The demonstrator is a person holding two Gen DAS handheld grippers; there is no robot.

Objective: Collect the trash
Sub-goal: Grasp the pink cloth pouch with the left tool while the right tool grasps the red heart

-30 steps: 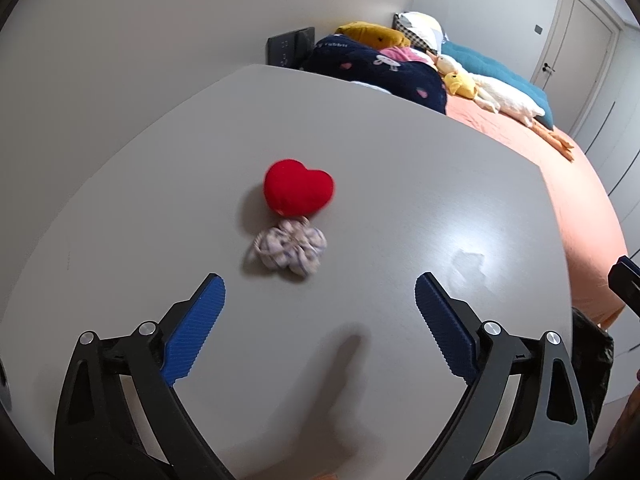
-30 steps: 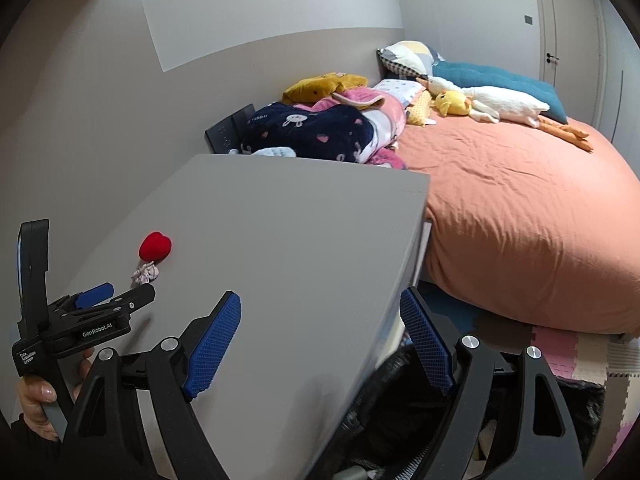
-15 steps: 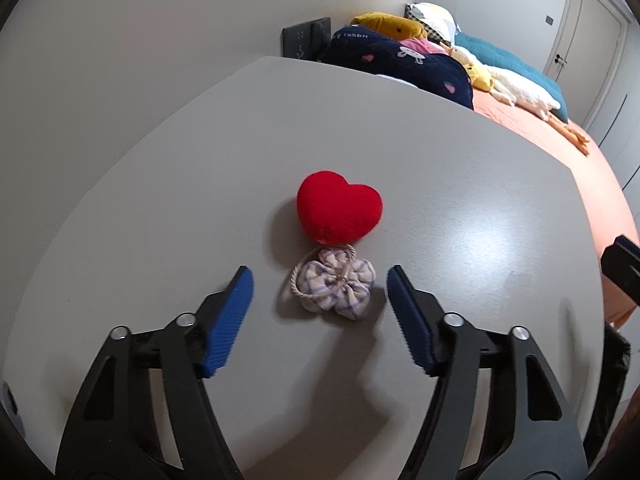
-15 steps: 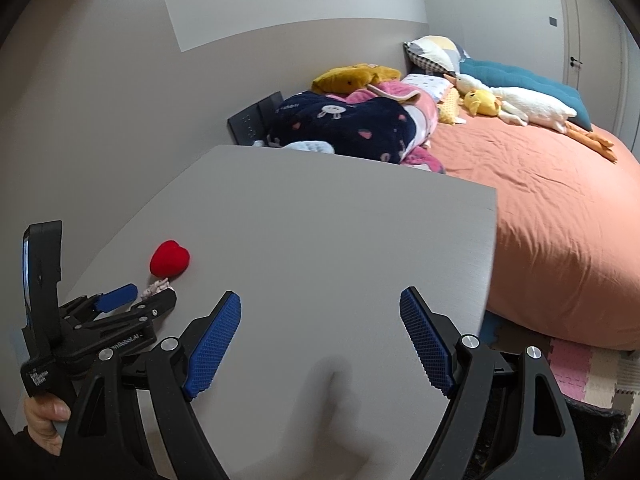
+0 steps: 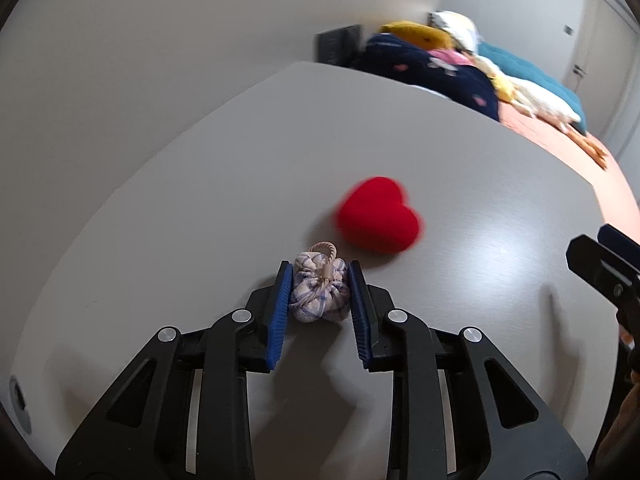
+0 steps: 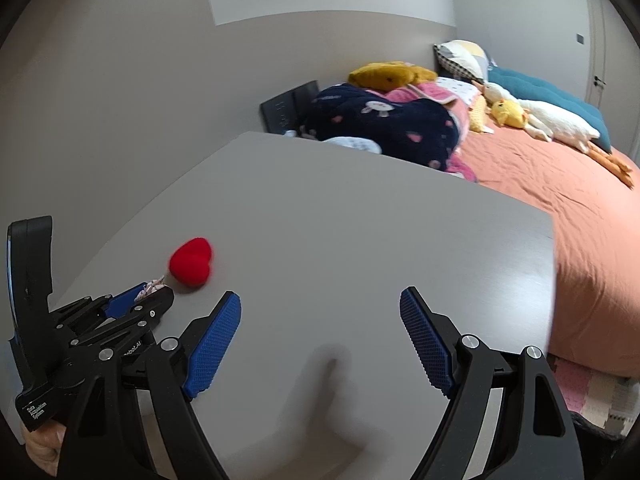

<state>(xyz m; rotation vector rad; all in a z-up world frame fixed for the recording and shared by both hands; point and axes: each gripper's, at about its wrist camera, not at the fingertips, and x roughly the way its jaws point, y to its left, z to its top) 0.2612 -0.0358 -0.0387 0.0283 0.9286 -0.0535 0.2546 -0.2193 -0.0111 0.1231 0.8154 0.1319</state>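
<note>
My left tool (image 5: 320, 286) is black with blue ribbed pads, and so is my right tool (image 6: 320, 320). Between the left pads sits a small cloth bundle (image 5: 318, 294), pale lilac-white checked with thin blue lines and tied with a beige cord. Beside it lies a plain bright red heart (image 5: 378, 216). The worktop (image 5: 240, 160) is flat light grey. The bed (image 6: 560, 184) has a salmon-orange sheet. On it lie a navy blanket (image 6: 400, 124) dotted with pink hearts, a mustard plush (image 6: 390, 74), a white goose toy (image 6: 556, 122) and a teal pillow (image 6: 540, 94).
</note>
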